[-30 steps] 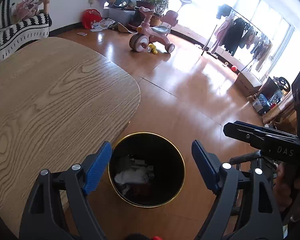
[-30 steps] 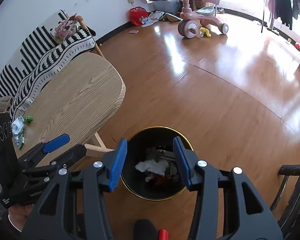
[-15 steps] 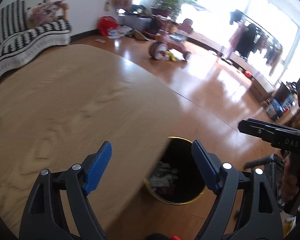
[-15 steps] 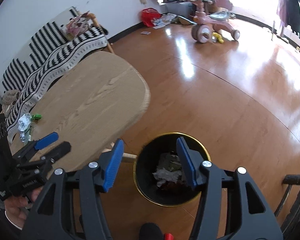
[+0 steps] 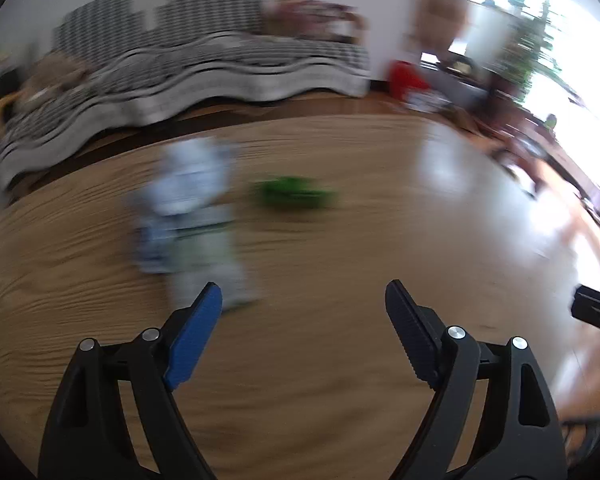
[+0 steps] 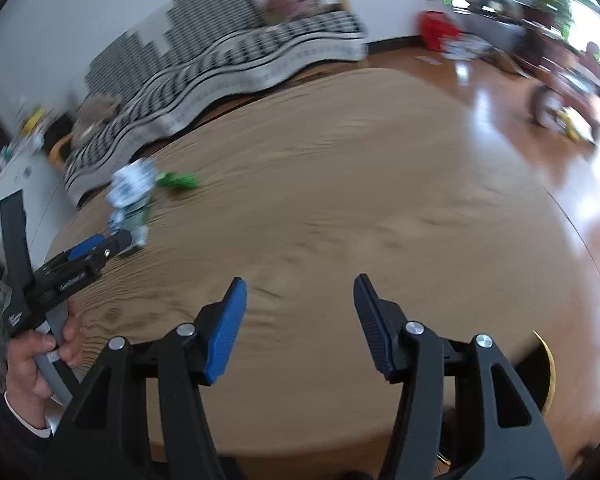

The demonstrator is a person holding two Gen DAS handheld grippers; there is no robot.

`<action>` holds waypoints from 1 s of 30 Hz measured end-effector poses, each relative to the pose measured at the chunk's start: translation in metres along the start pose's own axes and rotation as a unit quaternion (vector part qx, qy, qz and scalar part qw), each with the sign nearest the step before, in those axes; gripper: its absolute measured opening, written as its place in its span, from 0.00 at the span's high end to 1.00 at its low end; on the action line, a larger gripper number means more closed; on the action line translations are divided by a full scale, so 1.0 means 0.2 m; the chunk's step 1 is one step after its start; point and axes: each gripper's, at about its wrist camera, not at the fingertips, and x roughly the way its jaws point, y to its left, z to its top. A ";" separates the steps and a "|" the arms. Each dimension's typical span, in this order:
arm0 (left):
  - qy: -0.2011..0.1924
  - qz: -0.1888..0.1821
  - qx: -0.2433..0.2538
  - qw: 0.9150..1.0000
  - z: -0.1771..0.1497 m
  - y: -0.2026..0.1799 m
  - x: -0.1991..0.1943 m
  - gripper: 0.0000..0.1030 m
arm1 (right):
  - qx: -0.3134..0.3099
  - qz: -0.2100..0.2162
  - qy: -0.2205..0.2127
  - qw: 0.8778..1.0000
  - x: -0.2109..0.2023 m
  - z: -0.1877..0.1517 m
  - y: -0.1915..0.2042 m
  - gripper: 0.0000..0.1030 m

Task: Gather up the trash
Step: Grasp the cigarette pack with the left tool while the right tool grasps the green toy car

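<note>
Nearest to us, our left claw (image 5: 304,300) stands wide open with nothing between its pads, and our right claw (image 6: 298,300) is partly open and also empty; its jaws have just been opening, with nothing between them. Both hang over the bare wood of the surface (image 6: 340,200).

The bin (image 6: 548,372) shows only as a gold-edged sliver under the near right edge of the surface, so we cannot see what it holds.

Further out, near the far left edge, lies what we still have to collect: a crumpled whitish wrapper (image 5: 188,216) just ahead of the left claw, and a small green scrap (image 5: 292,194) just beside it. The blur keeps us from saying whether they touch.

We judge this part of the job unfinished: two pieces remain, none is in a claw, and the left claw is the better placed for the wrapper.

Beyond the surface sits a striped sofa (image 6: 240,56).
</note>
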 end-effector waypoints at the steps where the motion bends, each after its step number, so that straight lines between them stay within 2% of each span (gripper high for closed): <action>1: 0.003 0.004 -0.019 1.000 0.00 0.08 0.02 0.20 | -0.017 0.009 0.006 1.000 0.08 0.04 0.10 0.46; 2: 0.008 0.011 -0.047 0.999 -0.01 0.18 0.03 0.20 | -0.026 0.012 0.008 1.000 0.13 0.07 0.16 0.46; 4: 0.016 0.019 -0.071 0.997 -0.01 0.26 0.06 0.19 | -0.054 0.016 0.012 0.998 0.26 0.14 0.31 0.43; 10: 0.038 0.039 -0.039 0.998 -0.02 0.22 0.17 0.14 | -0.126 0.025 0.022 0.992 0.63 0.36 0.62 0.40; 14: 0.045 0.049 -0.061 0.996 -0.01 0.26 0.28 0.09 | -0.161 0.031 0.042 0.986 0.89 0.48 0.74 0.40; 19: 0.040 0.062 -0.076 0.994 0.03 0.24 0.33 0.07 | -0.215 0.015 0.040 0.976 1.07 0.54 0.87 0.40; 21: 0.037 0.063 -0.074 0.995 0.04 0.24 0.34 0.06 | -0.227 0.008 0.041 0.973 1.12 0.56 0.89 0.40; 24: 0.032 0.070 -0.083 0.994 0.04 0.23 0.35 0.06 | -0.238 0.004 0.048 0.970 1.16 0.57 0.90 0.57; 28: 0.032 0.069 -0.085 0.993 0.04 0.21 0.35 0.07 | -0.245 0.001 0.038 0.969 1.06 0.49 0.84 0.61; 30: 0.038 0.074 -0.075 0.994 0.04 0.19 0.36 0.07 | -0.226 0.001 0.029 0.974 0.95 0.44 0.77 0.62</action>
